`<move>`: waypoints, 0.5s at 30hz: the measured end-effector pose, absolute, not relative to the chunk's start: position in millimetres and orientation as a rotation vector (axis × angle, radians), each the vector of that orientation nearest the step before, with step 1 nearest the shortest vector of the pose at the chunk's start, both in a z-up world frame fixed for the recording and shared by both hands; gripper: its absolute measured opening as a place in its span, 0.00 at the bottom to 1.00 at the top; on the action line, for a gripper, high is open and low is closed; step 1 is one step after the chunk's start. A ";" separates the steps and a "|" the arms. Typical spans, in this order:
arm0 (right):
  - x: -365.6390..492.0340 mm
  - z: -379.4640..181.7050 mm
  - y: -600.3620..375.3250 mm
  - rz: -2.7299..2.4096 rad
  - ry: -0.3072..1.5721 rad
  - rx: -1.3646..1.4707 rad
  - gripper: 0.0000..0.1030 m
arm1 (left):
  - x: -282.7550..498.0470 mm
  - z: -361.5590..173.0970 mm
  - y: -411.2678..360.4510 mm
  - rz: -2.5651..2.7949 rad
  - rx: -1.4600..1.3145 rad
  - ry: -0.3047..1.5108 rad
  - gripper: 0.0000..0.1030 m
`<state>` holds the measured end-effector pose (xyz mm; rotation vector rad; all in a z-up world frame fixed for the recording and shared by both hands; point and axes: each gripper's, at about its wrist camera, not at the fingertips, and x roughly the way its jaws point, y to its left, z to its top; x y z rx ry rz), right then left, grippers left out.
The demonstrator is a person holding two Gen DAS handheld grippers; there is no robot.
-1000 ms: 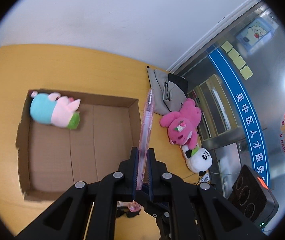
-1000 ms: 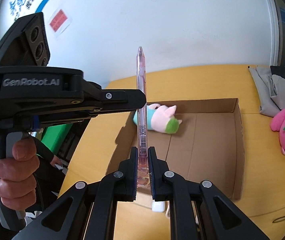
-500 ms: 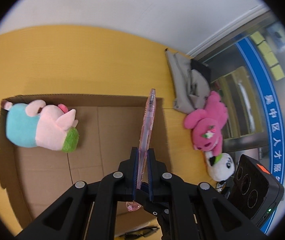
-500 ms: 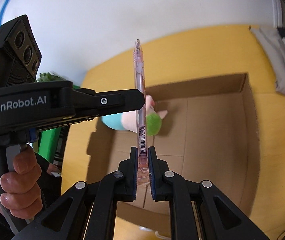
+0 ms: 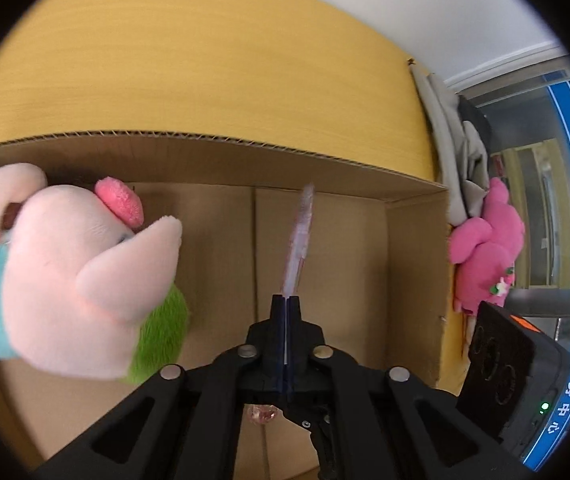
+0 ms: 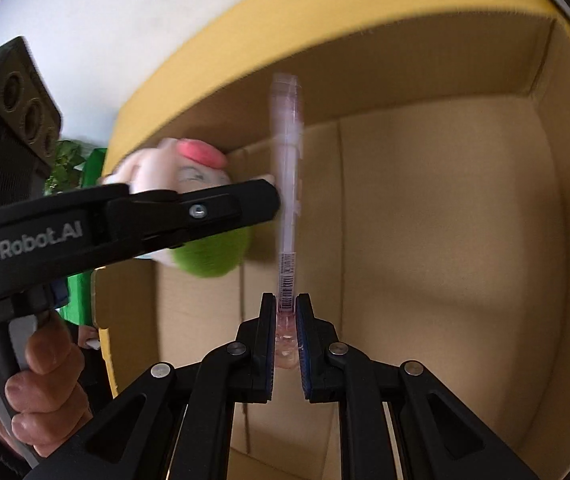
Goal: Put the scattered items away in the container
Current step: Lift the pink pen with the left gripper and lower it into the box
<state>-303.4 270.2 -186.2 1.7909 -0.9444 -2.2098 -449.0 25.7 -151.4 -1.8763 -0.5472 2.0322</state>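
A clear pink pen (image 6: 289, 184) stands up from my right gripper (image 6: 285, 300), which is shut on its decorated lower end. The pen hangs inside the open cardboard box (image 6: 445, 92), above its floor. My left gripper (image 5: 285, 300) reaches in from the left, and its jaws are closing with the fingers meeting. Nothing shows between them, and the blurred pen (image 5: 297, 248) rises just past the tips. In the right wrist view the left gripper's fingertips (image 6: 261, 200) end right beside the pen's shaft. A pink, teal and green plush toy (image 5: 73, 280) lies in the box at the left.
The box (image 5: 325, 168) sits on a yellow table (image 5: 205, 60). Outside its right wall lie a magenta plush (image 5: 485, 256) and grey cloth (image 5: 449, 140). A person's hand (image 6: 41, 380) grips the left gripper's handle. A white wall stands behind the table.
Both grippers have dropped with the pen down into the box, so the plush and the walls look much larger. The left fingers, earlier apart around the pen, have come together.
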 end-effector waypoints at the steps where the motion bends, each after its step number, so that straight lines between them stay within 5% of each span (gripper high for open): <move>1: -303.5 -191.3 270.2 -2.203 -0.945 1.804 0.10 | -449.1 -153.1 26.8 2.032 -1.878 -0.550 0.00; 15: -297.8 -219.2 259.3 -2.171 -0.948 1.859 0.10 | -452.7 -172.7 32.6 2.047 -1.921 -0.495 0.00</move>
